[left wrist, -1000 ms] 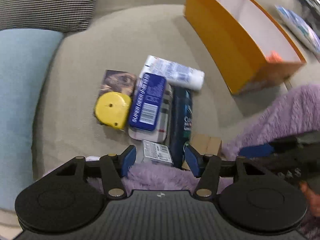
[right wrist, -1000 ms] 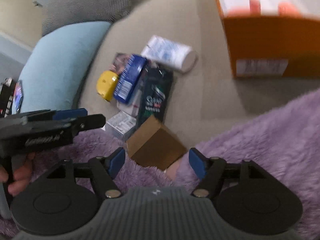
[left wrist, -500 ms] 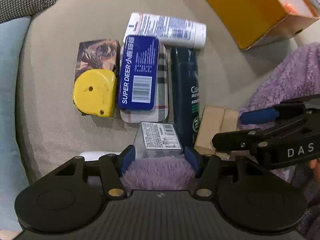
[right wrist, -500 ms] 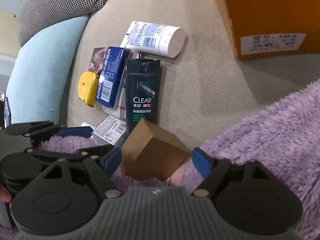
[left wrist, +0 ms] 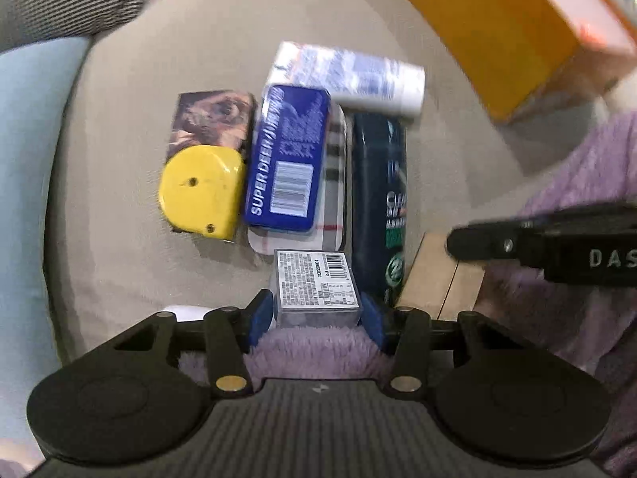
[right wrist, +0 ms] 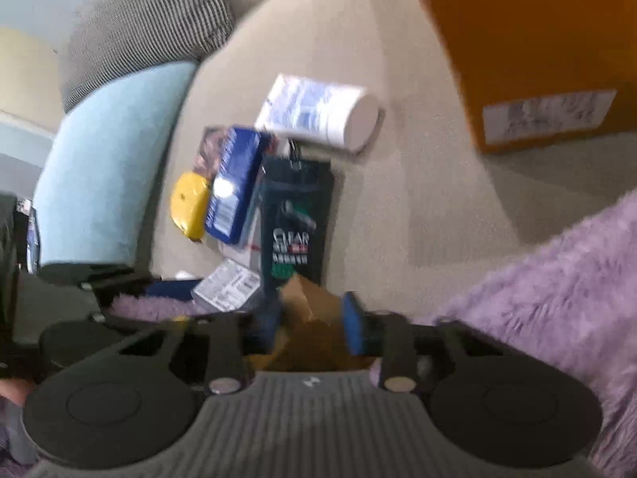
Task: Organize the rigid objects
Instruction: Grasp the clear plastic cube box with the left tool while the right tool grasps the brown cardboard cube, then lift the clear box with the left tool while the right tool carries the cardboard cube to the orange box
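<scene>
A pile of small items lies on a beige sofa cushion: a yellow tape measure (left wrist: 201, 191), a blue tin (left wrist: 288, 161), a dark Clear shampoo box (left wrist: 378, 195), a white tube (left wrist: 350, 75) and a picture card (left wrist: 213, 117). My left gripper (left wrist: 316, 312) is shut on a small grey labelled box (left wrist: 316, 288) at the near edge of the pile. My right gripper (right wrist: 310, 318) is shut on a brown cardboard box (right wrist: 314, 318), which also shows in the left wrist view (left wrist: 438, 279).
An open orange box (left wrist: 493, 36) stands at the far right. A purple fluffy blanket (right wrist: 557, 286) covers the near right. A light blue pillow (right wrist: 103, 167) and a checked pillow (right wrist: 159, 28) lie on the left.
Both grippers moved in and closed: the left around the grey labelled box, the right around the brown cardboard box.
</scene>
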`<state>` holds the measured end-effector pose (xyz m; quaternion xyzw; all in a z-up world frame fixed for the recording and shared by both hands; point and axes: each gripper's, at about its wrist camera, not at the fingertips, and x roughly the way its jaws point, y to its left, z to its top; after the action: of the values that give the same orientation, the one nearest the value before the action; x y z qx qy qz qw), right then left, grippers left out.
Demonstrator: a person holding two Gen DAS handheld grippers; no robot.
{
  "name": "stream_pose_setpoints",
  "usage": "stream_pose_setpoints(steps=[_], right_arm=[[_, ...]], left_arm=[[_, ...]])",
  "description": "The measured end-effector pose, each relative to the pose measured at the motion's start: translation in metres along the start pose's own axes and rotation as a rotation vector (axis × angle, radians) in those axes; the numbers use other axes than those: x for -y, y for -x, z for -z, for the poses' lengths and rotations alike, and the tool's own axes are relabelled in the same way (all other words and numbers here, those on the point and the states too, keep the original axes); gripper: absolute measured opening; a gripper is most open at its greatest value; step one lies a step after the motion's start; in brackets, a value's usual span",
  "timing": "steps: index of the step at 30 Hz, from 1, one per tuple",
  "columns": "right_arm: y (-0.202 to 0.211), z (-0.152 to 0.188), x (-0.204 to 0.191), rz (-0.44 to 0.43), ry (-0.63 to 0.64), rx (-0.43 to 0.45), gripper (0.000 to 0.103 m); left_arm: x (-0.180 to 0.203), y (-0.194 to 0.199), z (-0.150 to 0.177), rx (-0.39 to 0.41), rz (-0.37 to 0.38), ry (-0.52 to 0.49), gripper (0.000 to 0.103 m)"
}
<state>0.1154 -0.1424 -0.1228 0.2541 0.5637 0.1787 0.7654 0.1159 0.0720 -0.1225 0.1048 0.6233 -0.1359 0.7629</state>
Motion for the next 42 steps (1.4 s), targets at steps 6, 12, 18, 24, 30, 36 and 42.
stream_pose_setpoints(steps=[6,12,18,24,30,36,42], right_arm=[[0.011,0.002,0.003,-0.001,0.029,-0.019,0.025],[0.022,0.021,-0.022,0.050,0.307,-0.033,0.048],[0.000,0.036,-0.045,0.117,0.563,-0.103,0.066],[-0.018,0.031,-0.047,0.135,0.623,-0.094,0.069],[-0.012,0.031,-0.048,0.149,0.612,-0.050,0.065],[0.014,0.021,-0.044,0.251,0.566,0.063,0.064],[0.019,-0.001,-0.032,0.364,0.570,0.098,0.064]], left_arm=[[-0.006,0.027,0.017,0.114,0.077,0.081,0.054],[0.002,0.046,0.015,0.183,0.088,0.098,0.054],[-0.004,0.041,0.011,0.194,0.105,0.098,0.054],[-0.011,0.038,0.012,0.212,0.138,0.128,0.054],[-0.012,0.035,0.007,0.221,0.148,0.142,0.054],[-0.013,0.041,0.008,0.279,0.207,0.169,0.053],[0.005,0.046,0.001,0.339,0.297,0.137,0.053]])
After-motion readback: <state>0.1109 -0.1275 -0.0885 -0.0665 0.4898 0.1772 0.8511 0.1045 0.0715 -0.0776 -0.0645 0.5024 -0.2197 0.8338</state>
